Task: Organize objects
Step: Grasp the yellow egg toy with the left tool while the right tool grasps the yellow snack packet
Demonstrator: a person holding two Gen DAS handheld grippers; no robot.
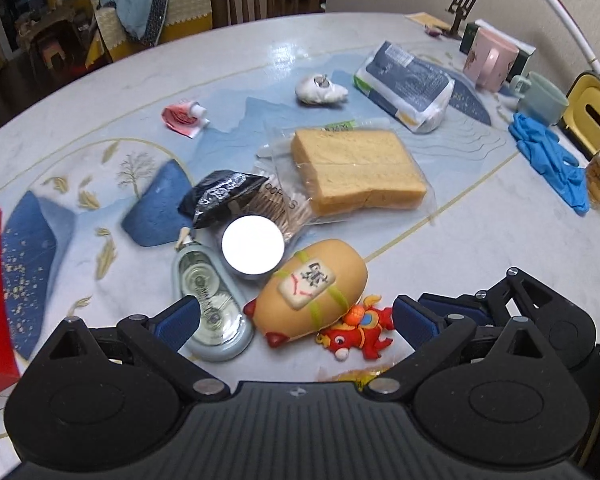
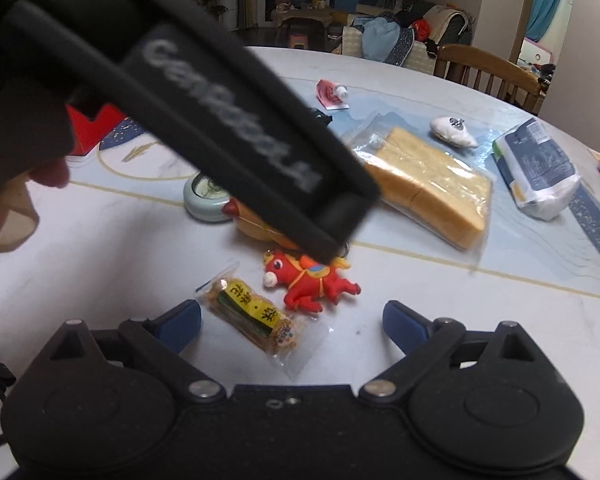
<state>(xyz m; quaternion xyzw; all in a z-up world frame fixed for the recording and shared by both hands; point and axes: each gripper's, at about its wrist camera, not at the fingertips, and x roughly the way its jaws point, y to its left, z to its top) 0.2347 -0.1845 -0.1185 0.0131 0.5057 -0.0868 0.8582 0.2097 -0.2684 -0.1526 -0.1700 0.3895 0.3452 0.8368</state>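
left wrist view: the left gripper (image 1: 296, 322) hangs low over the table (image 1: 480, 248) with its jaws spread wide and holding nothing. between the fingers lie the orange bun-shaped toy (image 1: 314, 290) and, just near of it, the red horse toy (image 1: 360, 332). the correction tape (image 1: 210, 308) lies by the left finger, the white round lid (image 1: 253, 245) just beyond.

right wrist view: the right gripper (image 2: 292, 320) is also wide and empty. the snack packet (image 2: 254, 316) lies between its fingers, towards the left one; the red horse toy (image 2: 308, 284) sits just beyond. the bagged bread (image 2: 432, 184) lies far right.

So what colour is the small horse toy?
Red horse toy with orange and yellow trim; clearest in the right wrist view.
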